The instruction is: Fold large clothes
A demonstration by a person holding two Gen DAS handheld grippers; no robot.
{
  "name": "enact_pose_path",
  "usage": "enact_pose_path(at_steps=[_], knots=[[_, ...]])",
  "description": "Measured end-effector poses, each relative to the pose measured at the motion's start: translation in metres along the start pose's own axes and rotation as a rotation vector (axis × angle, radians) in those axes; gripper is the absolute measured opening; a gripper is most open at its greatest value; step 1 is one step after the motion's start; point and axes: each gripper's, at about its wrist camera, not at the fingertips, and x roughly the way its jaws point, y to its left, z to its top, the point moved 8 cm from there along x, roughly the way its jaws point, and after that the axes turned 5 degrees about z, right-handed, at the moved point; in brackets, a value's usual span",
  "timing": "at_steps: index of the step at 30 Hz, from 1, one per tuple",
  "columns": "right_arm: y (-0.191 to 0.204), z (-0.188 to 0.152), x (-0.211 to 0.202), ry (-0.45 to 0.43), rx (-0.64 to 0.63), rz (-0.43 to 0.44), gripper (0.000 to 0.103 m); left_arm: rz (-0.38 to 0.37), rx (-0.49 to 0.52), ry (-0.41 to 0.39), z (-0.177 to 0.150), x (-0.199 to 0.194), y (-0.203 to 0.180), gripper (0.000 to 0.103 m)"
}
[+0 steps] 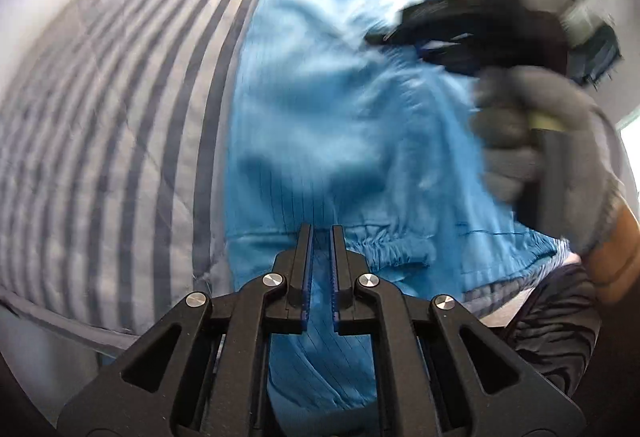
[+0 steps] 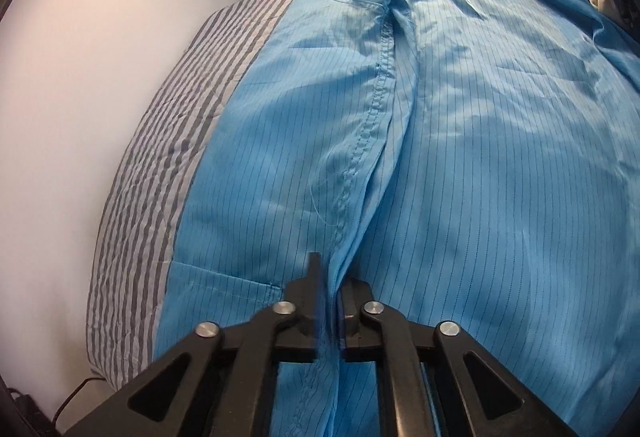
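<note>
Left wrist view: the left hand-held gripper (image 1: 321, 233) points steeply down at a light blue pinstriped garment (image 1: 340, 109) spread on a bed with a grey-and-white striped sheet (image 1: 120, 109). Its two fingers stand nearly together, only a narrow slit between the blue pads, and nothing is caught in that slit; the tips hover over the garment's gathered elastic hem (image 1: 380, 241). The picture is blurred. To the right, a grey-gloved hand (image 1: 540, 141) grips the handle of the right hand-held gripper (image 1: 384, 37), whose black body reaches over the cloth.

In the right wrist view, the right hand-held gripper (image 2: 330, 277) is partly open, and a raised ridge of the garment (image 2: 460, 157) runs up between its fingers; whether the pads press on that fold cannot be told. A stitched seam (image 2: 376, 105) runs away from the tips along the cloth. The striped sheet (image 2: 180, 125) shows at the left, beside a pale wall (image 2: 80, 77).
</note>
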Motion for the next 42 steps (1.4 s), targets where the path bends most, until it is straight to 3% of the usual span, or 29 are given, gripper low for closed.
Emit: enact_pose_path(at_steps=[5,7,8,9,10,12,15,16,19,27,35,37,42], knots=[[0.012,-0.007,-0.042,-0.076,-0.108,-0.003,0.032,0.018,-0.001,-0.036,0.003,-0.01,0.005,0.004],[0.01,-0.014,-0.064,-0.106,-0.137,-0.007,0.041,0.012,0.022,-0.096,0.008,-0.028,-0.002,0.004],[0.007,-0.018,-0.078,-0.126,-0.153,-0.014,0.051,0.023,0.042,-0.125,0.011,-0.038,-0.007,0.005],[0.003,-0.022,-0.092,-0.151,-0.165,-0.026,0.054,0.049,0.064,-0.154,0.014,-0.047,-0.012,0.014],[-0.002,-0.027,-0.104,-0.168,-0.172,-0.039,0.054,0.081,0.093,-0.196,0.018,-0.058,-0.018,0.029],[-0.015,-0.034,-0.127,-0.19,-0.171,-0.062,0.056,0.111,0.13,-0.267,0.024,-0.077,-0.03,0.041],[-0.037,-0.04,-0.156,-0.228,-0.152,-0.1,0.068,0.101,0.163,-0.313,0.038,-0.096,-0.051,0.047],[-0.049,-0.046,-0.169,-0.249,-0.142,-0.123,0.068,0.087,0.171,-0.322,0.042,-0.101,-0.059,0.052],[-0.078,-0.057,-0.197,-0.274,-0.127,-0.18,0.068,0.049,0.211,-0.343,0.054,-0.11,-0.086,0.053],[-0.169,-0.096,-0.271,-0.33,0.0,-0.279,0.069,-0.034,0.275,-0.333,0.086,-0.097,-0.158,0.053],[-0.26,-0.129,-0.324,-0.374,0.152,-0.41,0.069,-0.078,0.315,-0.298,0.095,-0.063,-0.207,0.053],[-0.288,-0.14,-0.334,-0.376,0.231,-0.404,0.069,-0.073,0.314,-0.295,0.097,-0.055,-0.211,0.053],[-0.356,-0.174,-0.347,-0.39,0.485,-0.335,0.069,-0.142,0.233,-0.237,0.101,-0.037,-0.214,0.053]])
